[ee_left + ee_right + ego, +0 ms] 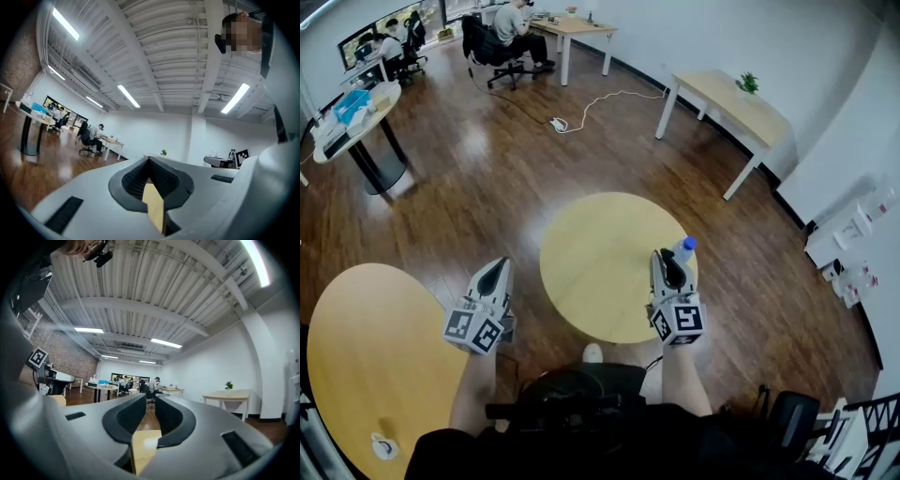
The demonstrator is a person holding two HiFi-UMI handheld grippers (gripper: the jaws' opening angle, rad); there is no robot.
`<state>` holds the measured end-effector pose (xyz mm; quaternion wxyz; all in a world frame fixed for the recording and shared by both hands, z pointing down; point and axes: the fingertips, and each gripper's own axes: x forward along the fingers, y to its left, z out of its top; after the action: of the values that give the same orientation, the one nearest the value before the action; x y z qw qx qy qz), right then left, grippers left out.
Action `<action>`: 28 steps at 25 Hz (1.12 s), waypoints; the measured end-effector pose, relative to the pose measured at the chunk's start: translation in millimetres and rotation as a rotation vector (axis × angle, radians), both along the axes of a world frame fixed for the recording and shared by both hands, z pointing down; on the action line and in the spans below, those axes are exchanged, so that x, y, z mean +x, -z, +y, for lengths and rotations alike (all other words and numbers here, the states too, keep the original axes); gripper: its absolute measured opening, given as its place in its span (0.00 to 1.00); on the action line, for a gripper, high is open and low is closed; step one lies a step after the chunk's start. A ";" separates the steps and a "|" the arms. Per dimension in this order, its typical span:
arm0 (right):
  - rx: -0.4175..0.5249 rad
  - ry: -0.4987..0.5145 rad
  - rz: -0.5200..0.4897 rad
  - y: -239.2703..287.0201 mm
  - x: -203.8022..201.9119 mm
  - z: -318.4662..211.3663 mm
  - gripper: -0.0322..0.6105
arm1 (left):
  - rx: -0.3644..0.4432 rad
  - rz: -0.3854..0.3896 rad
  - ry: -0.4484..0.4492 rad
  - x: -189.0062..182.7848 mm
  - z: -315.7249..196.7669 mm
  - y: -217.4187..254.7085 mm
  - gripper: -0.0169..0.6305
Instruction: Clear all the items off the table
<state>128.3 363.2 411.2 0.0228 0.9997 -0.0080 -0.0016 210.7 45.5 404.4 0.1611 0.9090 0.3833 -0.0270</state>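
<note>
The left hand-held gripper (499, 268) is hovering off the round table's (591, 267) left edge with its jaws together and empty, while the right hand-held gripper (665, 257), jaws slightly apart around nothing, is hanging just beside the blue-capped bottle (684, 248) at the right edge.

Bottle (683, 247) on table (591, 267)
Clear, blue cap, seems upright nr table's right edge; lower part hidden. Table round, yellow.
</note>
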 end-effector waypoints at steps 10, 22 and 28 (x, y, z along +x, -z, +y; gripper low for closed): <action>-0.006 0.454 -0.028 -11.1 97.9 -194.2 0.15 | 0.022 -0.023 0.473 -44.8 -209.1 -7.1 0.03; -0.040 1.007 0.002 -2.6 151.5 -406.1 0.15 | 0.034 -0.003 1.074 -185.7 -351.6 5.2 0.03; -0.013 1.311 -0.002 -1.9 129.5 -517.4 0.15 | 0.045 0.019 1.402 -270.1 -379.5 17.1 0.03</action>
<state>257.7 -154.2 413.2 0.0231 0.7876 -0.6156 -0.0144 -59.5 -334.0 387.3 0.0834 0.9447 -0.2915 -0.1247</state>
